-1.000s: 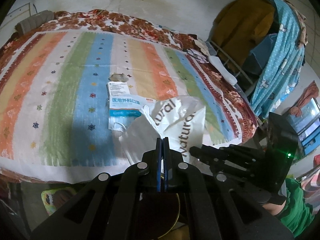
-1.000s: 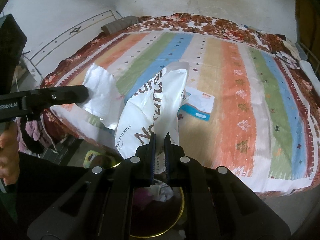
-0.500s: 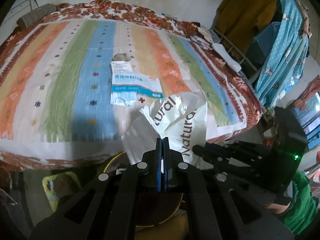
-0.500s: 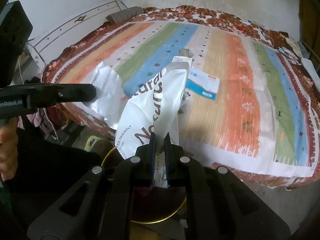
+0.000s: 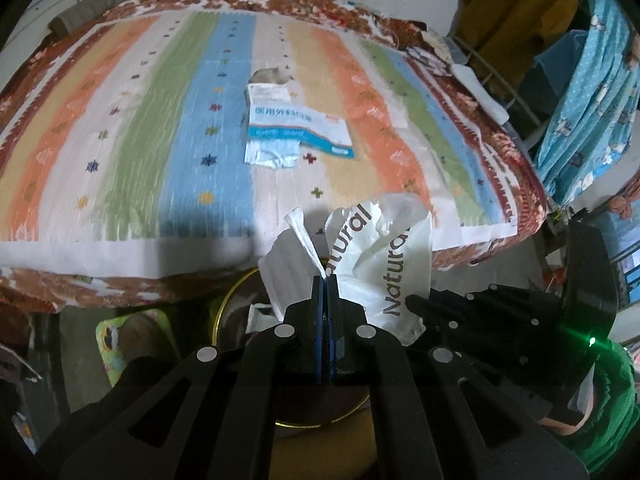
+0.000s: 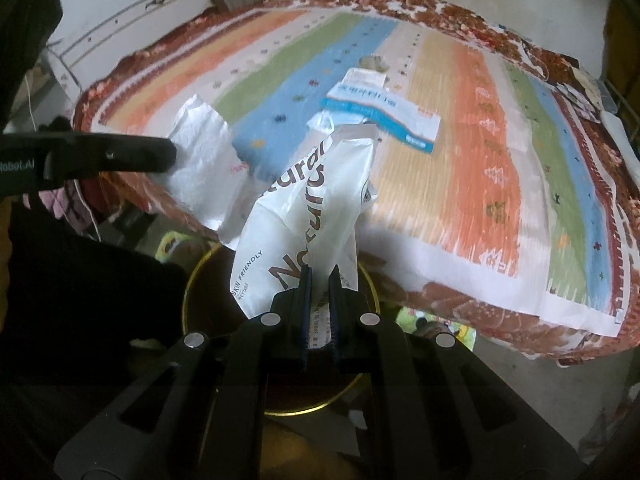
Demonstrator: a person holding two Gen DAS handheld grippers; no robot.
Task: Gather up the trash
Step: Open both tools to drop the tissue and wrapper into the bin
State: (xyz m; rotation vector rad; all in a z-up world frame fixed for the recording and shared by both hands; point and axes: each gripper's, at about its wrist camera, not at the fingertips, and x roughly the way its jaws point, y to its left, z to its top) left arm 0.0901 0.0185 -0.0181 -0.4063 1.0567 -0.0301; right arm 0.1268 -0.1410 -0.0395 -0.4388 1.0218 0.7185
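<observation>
Left tongs [image 5: 325, 280] clamped tight on white tissue [image 5: 288, 256]; right tongs [image 6: 320, 276] nearly closed, pinching "Natural" wrapper [image 6: 308, 216]. Both pieces hanging over gold-rimmed bin [image 6: 200, 280] on floor, just off bed [image 5: 120, 140] edge. More trash on bedspread at 12 o'clock: blue-white packet [image 5: 300, 128], with a small crumpled scrap [image 5: 270, 76] beyond it.

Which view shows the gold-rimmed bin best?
Right wrist view: the gold-rimmed bin shows much of its rim below the white wrapper. The left wrist view shows only arcs behind the tongs.
</observation>
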